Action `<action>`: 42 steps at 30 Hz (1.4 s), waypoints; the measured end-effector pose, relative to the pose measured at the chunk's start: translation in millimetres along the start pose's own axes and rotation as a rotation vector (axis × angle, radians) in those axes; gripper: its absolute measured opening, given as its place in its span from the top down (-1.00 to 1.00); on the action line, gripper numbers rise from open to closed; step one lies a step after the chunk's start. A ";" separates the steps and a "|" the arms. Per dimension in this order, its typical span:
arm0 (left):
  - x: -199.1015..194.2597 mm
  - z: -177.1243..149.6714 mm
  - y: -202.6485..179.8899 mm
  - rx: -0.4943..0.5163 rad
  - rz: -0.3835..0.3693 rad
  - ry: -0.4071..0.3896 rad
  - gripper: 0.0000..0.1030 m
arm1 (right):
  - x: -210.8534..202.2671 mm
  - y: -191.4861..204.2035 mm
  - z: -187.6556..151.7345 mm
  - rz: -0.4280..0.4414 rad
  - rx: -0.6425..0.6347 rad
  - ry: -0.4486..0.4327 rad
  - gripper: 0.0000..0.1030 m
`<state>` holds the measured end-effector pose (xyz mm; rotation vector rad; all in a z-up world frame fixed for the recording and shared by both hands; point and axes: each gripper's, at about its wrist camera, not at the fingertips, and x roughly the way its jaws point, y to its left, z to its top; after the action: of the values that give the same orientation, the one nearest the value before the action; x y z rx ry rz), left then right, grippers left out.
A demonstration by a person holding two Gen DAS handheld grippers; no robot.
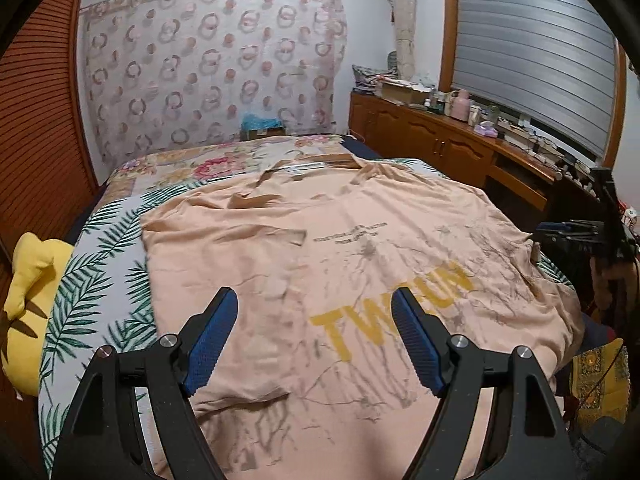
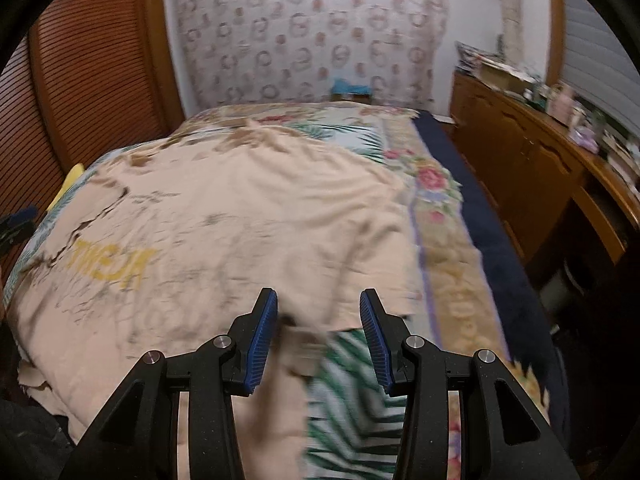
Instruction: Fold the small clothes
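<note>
The T-shirt [image 1: 320, 248] is big and peach-pink, and it lies spread out on the bed [image 1: 120, 248]. It covers most of the near half of the bed. It has big yellow letters on it. In the left wrist view they start with "TW" and end with "UN", but the middle letters hide behind a finger of the left hand-held gripper. Above them sit two small dark lines of writing, too tiny to read. Thin dark lines like cracks or twigs run over the cloth. At the far end of the shirt you can see the neck and a small white label, which cannot be read.

The bed has a sheet with green leaves on white, and farther back a cover with pink flowers [image 2: 432, 184]. A yellow soft toy [image 1: 28, 300] lies at the left edge of the bed.

A long wooden cabinet [image 1: 440, 140] stands along the right wall, with many small things on top. A curtain with rings [image 1: 208, 68] hangs behind the bed.

The left hand-held gripper [image 1: 316, 312] is over the shirt with its blue fingers wide apart and nothing in it. The right hand-held gripper [image 2: 318, 312] is at the shirt's right edge. Its fingers are half apart, and the shirt's edge lies between them, but they do not pinch it. That view is blurry.
</note>
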<state>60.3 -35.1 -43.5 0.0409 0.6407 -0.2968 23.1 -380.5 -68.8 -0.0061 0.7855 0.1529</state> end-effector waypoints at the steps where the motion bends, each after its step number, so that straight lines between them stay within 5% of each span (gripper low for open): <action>1: 0.4 -0.1 -2.4 0.004 -0.005 0.000 -0.55 | 1.0 -3.3 0.0 -0.007 0.011 0.006 0.13; 14: 6.8 -6.2 -13.7 0.012 -0.023 0.020 -0.55 | 13.1 -26.6 7.5 0.003 0.116 0.003 0.13; 25: 13.9 -13.6 -16.0 0.010 -0.027 0.045 -0.55 | 47.6 -37.7 14.7 0.041 0.118 0.085 0.14; 34: 15.9 -16.9 -15.1 0.001 -0.030 0.049 -0.55 | 39.7 -39.7 9.5 0.011 0.067 0.038 0.86; 42: 12.5 -19.9 -8.3 -0.020 -0.017 0.035 -0.55 | 22.1 -37.6 20.7 0.003 0.073 -0.038 0.96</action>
<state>55.8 -43.8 -66.5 0.0211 0.6790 -0.3070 58.2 -413.4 -71.7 0.0674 0.7533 0.1267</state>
